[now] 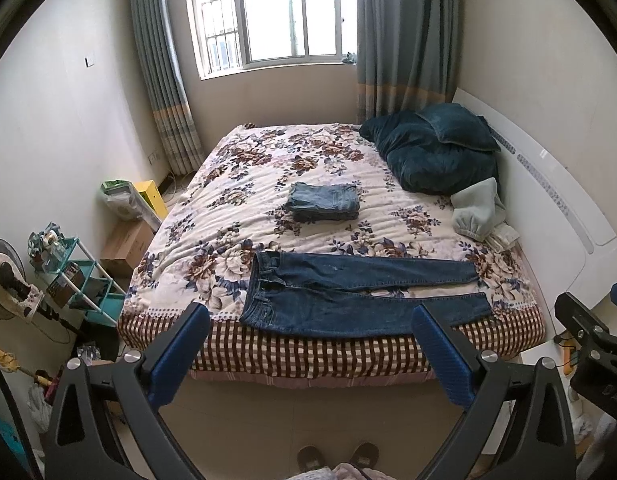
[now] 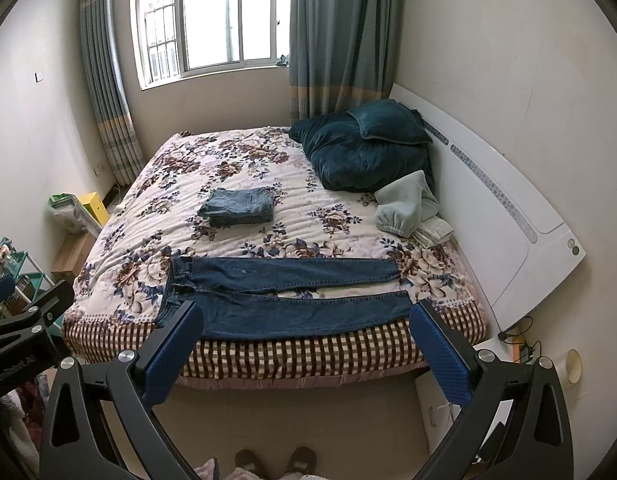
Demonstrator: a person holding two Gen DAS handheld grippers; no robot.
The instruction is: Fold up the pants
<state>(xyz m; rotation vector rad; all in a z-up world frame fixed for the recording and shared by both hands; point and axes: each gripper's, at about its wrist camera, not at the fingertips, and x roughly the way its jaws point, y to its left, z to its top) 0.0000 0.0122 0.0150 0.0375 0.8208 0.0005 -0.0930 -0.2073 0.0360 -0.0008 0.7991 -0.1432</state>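
Dark blue jeans [image 1: 356, 300] lie flat along the near edge of the bed, waistband to the left, both legs stretched to the right; they also show in the right wrist view [image 2: 284, 300]. A folded pair of lighter jeans [image 1: 324, 202] sits mid-bed, also seen in the right wrist view [image 2: 238, 206]. My left gripper [image 1: 310, 320] is open and empty, held back from the bed above the floor. My right gripper [image 2: 306, 318] is open and empty, likewise short of the bed edge. The right gripper's side shows in the left wrist view [image 1: 592, 344].
The bed has a floral quilt [image 1: 308, 160] and checked edge. Dark teal pillows [image 1: 436, 148] and a pale green garment [image 1: 476, 212] lie at the right by the white headboard [image 1: 568, 216]. A teal shelf rack [image 1: 84, 284] and boxes [image 1: 128, 244] crowd the left floor. My slippers [image 1: 336, 458] are below.
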